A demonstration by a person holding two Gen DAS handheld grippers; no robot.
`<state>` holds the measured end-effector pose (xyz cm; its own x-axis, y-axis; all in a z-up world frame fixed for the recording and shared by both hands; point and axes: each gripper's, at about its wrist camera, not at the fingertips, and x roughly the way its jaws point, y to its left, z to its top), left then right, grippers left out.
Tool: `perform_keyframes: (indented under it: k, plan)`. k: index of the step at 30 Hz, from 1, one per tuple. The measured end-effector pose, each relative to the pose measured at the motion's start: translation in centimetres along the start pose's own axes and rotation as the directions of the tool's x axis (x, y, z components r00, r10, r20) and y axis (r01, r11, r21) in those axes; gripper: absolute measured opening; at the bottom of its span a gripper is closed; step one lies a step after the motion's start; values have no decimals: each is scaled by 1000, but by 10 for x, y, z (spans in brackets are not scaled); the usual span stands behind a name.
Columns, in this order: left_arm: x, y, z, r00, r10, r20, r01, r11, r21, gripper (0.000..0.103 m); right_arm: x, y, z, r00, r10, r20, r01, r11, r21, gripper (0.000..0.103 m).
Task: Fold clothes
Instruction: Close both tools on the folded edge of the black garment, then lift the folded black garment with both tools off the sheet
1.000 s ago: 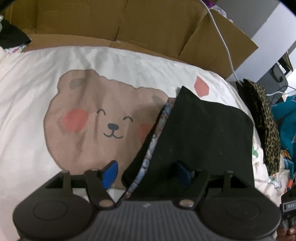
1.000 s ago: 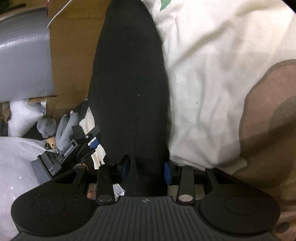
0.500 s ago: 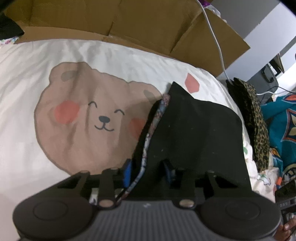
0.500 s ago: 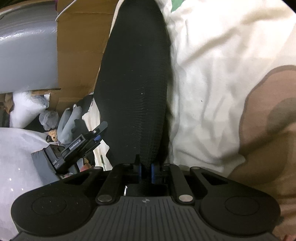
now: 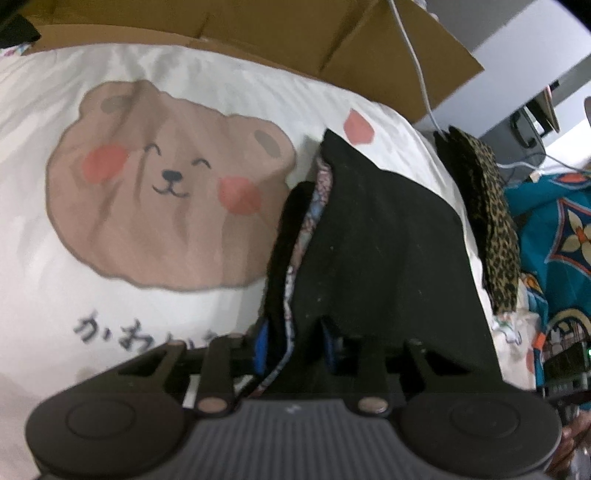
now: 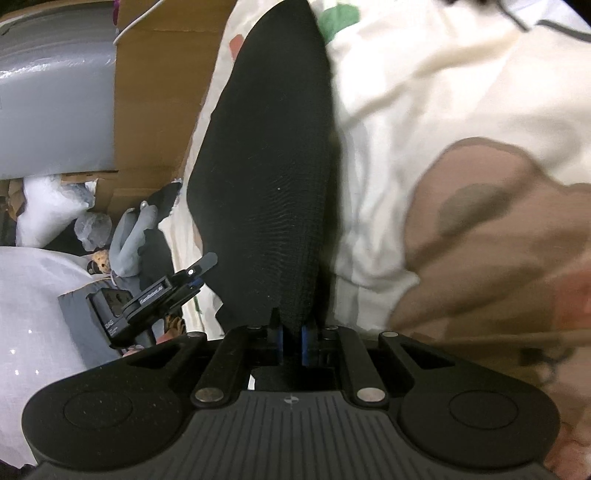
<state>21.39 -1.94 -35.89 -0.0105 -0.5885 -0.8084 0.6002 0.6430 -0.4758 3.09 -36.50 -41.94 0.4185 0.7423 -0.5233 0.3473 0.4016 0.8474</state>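
Left gripper (image 5: 293, 341) is closing on the near edge of the black garment (image 5: 384, 236) — the blue pads are bracketing a bunched stack of layers, including a patterned trim (image 5: 314, 218) running along the garment's left side. Pads look to be pressing the cloth already, so I'm calling it clamped. Right gripper (image 6: 291, 338) is pinched nearly together on the same black garment (image 6: 266, 184), with the cloth coming straight out from between its 2 pads.

The garment is lying on the cream bear-print bedding (image 5: 170, 199), to the right of the bear face, with its far end reaching toward the cardboard (image 5: 332, 33) at the back. In the right wrist view it is stretching away from the pads as a taut, narrow band. A folded leopard-print piece (image 5: 491, 221) is sitting just beside it on the right.

Step in hand, as I'm reading it: both near corners are being gripped, ready for a fold. Garment already looks doubled once, so this is probably the 2nd fold — roughly mid-task for this piece.

Next move is calling for both grippers lifting together, carrying the near edge over toward the far edge, keeping tension even so the layers aren't slipping. Risk: the left stack is thick, so an inner layer could be dropping out.
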Motion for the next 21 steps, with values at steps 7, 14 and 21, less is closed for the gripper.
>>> perform_keyframes:
  k: [7,14,21]
  plan:
    - [-4,-8,6,999,32,2,-32,999,18,39,-10,2,3,999,-42,0,42,997,-66,22]
    - [-2,-17,23,1000,9,12,-9,999,43,73,-20,-7,20,994,-83,77,87,995,-41,47]
    - [19,-17,42,1000,-15,-9,15,1000,-6,74,-15,-6,42,987,-63,145,68,997,-29,47]
